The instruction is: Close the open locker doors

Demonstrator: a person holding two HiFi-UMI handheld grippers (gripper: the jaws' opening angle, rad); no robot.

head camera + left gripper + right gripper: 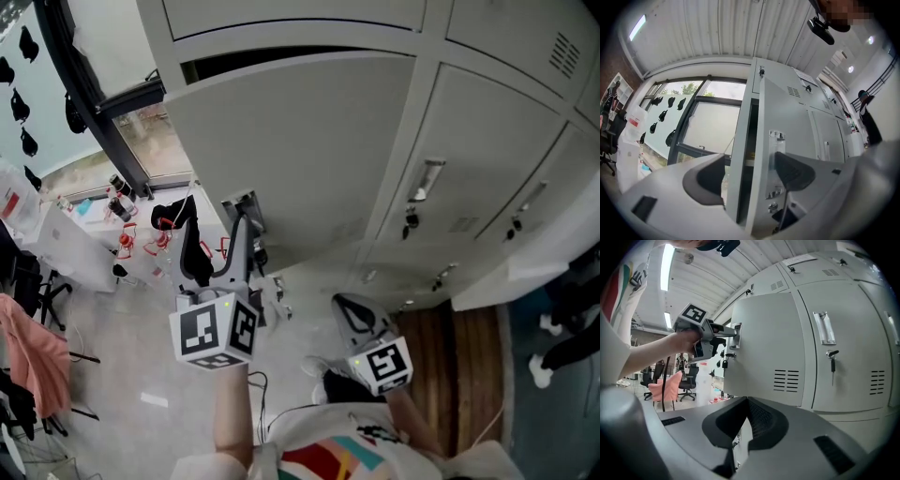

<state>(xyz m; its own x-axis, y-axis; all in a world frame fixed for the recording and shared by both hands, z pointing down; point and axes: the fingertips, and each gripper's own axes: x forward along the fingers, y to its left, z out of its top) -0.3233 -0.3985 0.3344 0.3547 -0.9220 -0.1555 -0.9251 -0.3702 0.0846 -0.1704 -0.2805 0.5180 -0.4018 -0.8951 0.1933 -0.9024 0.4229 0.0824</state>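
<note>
One grey locker door [309,150] stands partly open, with a dark gap along its top. My left gripper [217,246] is open at the door's free edge, by the handle plate [246,208]. In the left gripper view the door edge [759,154] passes between the two spread fingers [710,180], and the handle plate [777,140] lies just ahead of the right finger. My right gripper [345,305] hangs lower, away from the lockers, shut and empty. In the right gripper view its pads [757,420] meet, and the open door [773,348] and my left gripper [717,336] show beyond.
Closed lockers [487,159] with handles and keys [831,357] stand to the right. A window [708,126] and a cluttered white table [84,234] lie to the left, with office chairs [661,383] and cables [255,384] on the floor. Another person [562,347] stands at the right.
</note>
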